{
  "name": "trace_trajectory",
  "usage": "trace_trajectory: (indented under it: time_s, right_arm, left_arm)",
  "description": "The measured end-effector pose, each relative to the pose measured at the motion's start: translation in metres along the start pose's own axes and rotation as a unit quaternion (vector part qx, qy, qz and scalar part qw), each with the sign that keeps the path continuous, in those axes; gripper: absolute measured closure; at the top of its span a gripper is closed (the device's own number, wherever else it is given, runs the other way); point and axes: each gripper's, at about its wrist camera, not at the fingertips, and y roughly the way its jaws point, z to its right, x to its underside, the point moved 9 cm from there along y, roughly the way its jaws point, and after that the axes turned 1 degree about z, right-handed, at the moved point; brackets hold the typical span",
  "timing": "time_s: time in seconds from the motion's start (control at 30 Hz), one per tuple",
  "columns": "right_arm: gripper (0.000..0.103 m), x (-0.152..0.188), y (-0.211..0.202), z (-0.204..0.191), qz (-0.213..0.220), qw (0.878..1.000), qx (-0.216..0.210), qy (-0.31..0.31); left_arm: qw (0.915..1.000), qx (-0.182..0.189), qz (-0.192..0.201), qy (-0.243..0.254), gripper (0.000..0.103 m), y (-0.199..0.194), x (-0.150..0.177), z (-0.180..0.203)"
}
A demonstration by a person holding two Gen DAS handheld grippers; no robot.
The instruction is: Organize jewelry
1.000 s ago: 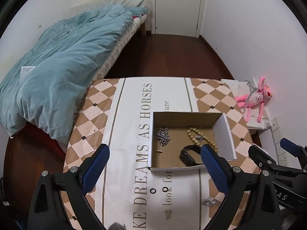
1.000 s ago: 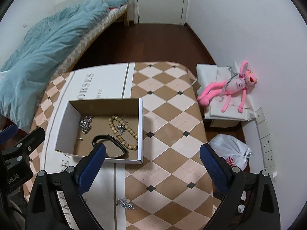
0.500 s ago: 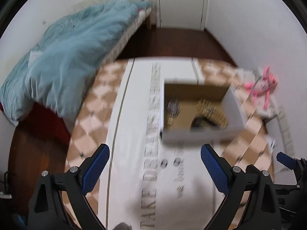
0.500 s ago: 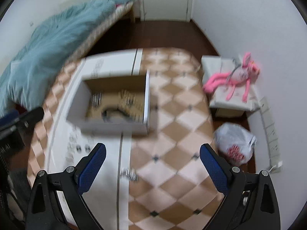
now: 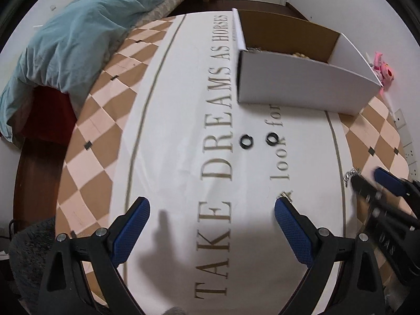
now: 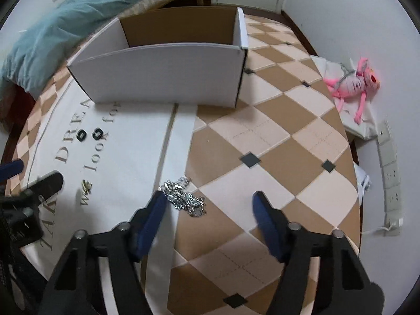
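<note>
Both grippers low over the table, jaws spread wide, nothing held.

Right gripper just near of the silver chain heap; left gripper beside a small gold piece; two black rings lying in front of the white cardboard box.

Your table with checkered lettered cloth, white box, two black rings, silver chain, small gold piece
</note>
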Motion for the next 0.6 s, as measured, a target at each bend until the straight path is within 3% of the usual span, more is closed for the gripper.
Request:
trace_trajectory:
  time_s: [0.07,0.47,0.53,0.6]
  right_arm:
    - [0.092,-0.001,-0.002,-0.003,0.002,1.0,0.005,-0.01]
    - [0.093,-0.004,-0.024,0.027,0.012,0.998,-0.023,0.056]
    - [0.093,-0.005,-0.026,0.03,0.013,0.998,-0.024,0.063]
    - [0.093,-0.005,-0.028,0.032,0.014,0.997,-0.025,0.069]
  left_arm:
    - [1.0,0.007,-0.001,0.005,0.006,0.001,0.002,0.007]
    - [0.9987,0.04,0.014,0.03,0.007,-0.002,0.003,0.046]
    - [0.9983,0.042,0.018,0.037,0.012,-0.003,0.003,0.052]
    - [0.998,0.042,0.016,0.044,0.027,-0.002,0.004,0.056]
